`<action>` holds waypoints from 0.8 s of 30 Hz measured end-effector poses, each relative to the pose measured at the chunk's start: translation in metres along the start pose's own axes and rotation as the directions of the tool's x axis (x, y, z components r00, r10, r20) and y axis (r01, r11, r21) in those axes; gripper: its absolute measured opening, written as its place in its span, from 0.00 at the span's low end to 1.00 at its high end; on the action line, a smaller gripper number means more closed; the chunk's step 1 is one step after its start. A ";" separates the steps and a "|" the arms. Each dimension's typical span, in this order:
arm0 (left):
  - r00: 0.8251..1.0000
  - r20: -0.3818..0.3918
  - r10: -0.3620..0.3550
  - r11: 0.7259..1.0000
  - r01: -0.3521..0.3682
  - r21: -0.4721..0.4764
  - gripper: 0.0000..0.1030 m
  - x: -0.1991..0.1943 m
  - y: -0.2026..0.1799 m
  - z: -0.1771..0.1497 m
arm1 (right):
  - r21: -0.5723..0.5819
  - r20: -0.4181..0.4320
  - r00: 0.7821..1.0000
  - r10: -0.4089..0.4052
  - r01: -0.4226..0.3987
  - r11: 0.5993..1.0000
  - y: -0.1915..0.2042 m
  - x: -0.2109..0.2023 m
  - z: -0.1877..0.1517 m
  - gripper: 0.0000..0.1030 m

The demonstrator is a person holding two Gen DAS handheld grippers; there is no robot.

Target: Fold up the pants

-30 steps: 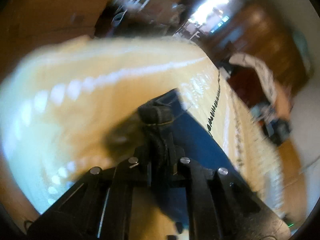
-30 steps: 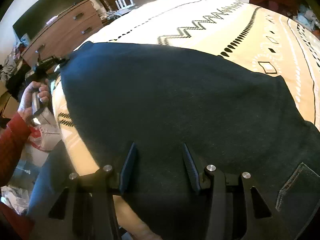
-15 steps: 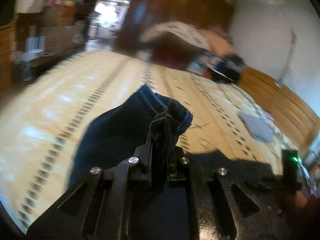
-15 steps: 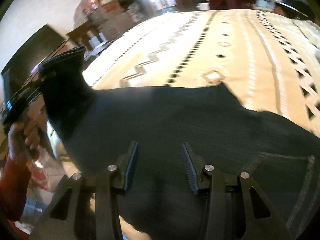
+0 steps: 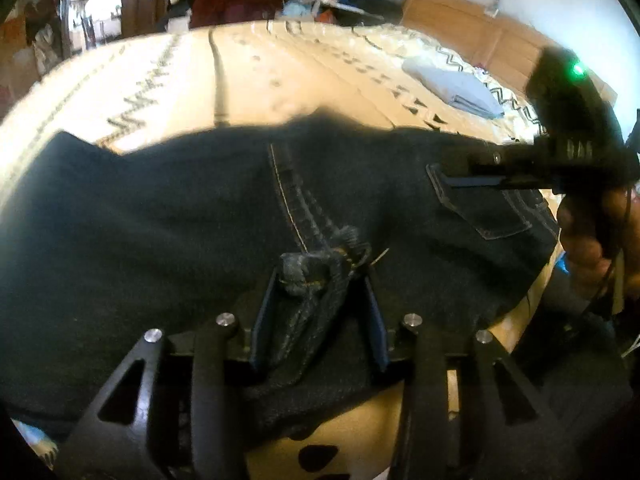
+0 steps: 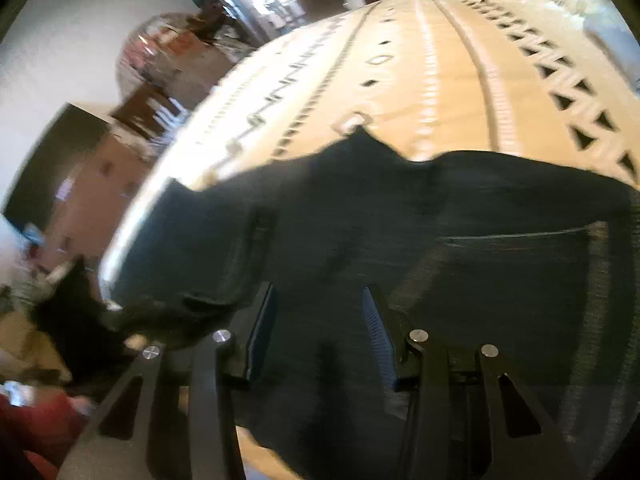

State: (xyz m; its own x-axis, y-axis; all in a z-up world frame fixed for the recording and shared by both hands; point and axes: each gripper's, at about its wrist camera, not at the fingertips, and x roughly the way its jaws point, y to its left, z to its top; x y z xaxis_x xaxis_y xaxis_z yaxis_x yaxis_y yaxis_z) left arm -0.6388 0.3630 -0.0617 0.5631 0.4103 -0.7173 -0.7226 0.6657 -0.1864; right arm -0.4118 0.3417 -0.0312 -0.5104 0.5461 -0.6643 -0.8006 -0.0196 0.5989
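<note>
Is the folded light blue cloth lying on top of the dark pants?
No: the light blue cloth lies on the patterned bedspread, apart from the pants.

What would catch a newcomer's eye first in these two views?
The dark jeans sprawl across the cream patterned bedspread. In the left wrist view a bunched hem sits between the left gripper as it opens. The right gripper hovers, fingers apart, over the back pocket.

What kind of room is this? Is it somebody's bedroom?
Probably a bedroom. Dark pants lie on a wide bed with a patterned cream cover, folded light-blue cloth sits further back, and a wooden dresser stands beside the bed.
</note>
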 end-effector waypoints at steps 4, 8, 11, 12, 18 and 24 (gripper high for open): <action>0.998 0.047 0.039 0.998 -0.037 -0.059 0.20 -0.008 -0.003 -0.003 | 0.169 -0.064 0.964 0.258 -0.245 0.955 0.002 0.030 0.010 0.58; 0.991 0.109 0.072 0.997 -0.069 -0.031 0.18 -0.019 -0.015 0.008 | 0.273 -0.130 0.910 0.393 -0.348 0.897 0.009 0.057 0.011 0.62; 0.987 0.143 0.066 0.998 -0.064 -0.019 0.18 -0.031 -0.017 0.014 | 0.364 -0.156 0.858 0.490 -0.411 0.836 0.011 0.074 0.009 0.69; 0.987 0.149 0.066 0.998 -0.066 -0.006 0.18 -0.032 -0.019 0.015 | 0.386 -0.155 0.846 0.509 -0.423 0.820 0.013 0.079 0.009 0.70; 0.991 0.122 0.063 0.987 -0.080 0.140 0.18 -0.019 -0.046 0.012 | 0.407 -0.150 0.846 0.511 -0.419 0.812 0.017 0.108 0.027 0.67; 0.992 0.128 0.025 0.988 -0.043 0.147 0.18 -0.002 -0.056 0.028 | 0.235 -0.175 0.913 0.369 -0.326 0.916 0.014 0.100 0.046 0.12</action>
State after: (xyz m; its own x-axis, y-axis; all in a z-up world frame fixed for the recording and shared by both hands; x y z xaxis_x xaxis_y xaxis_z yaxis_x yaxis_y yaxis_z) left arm -0.5883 0.3421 -0.0309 0.5917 0.5028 -0.6302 -0.6795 0.7316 -0.0543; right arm -0.4598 0.4343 -0.0682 -0.8163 0.3449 -0.4634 -0.4934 0.0007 0.8698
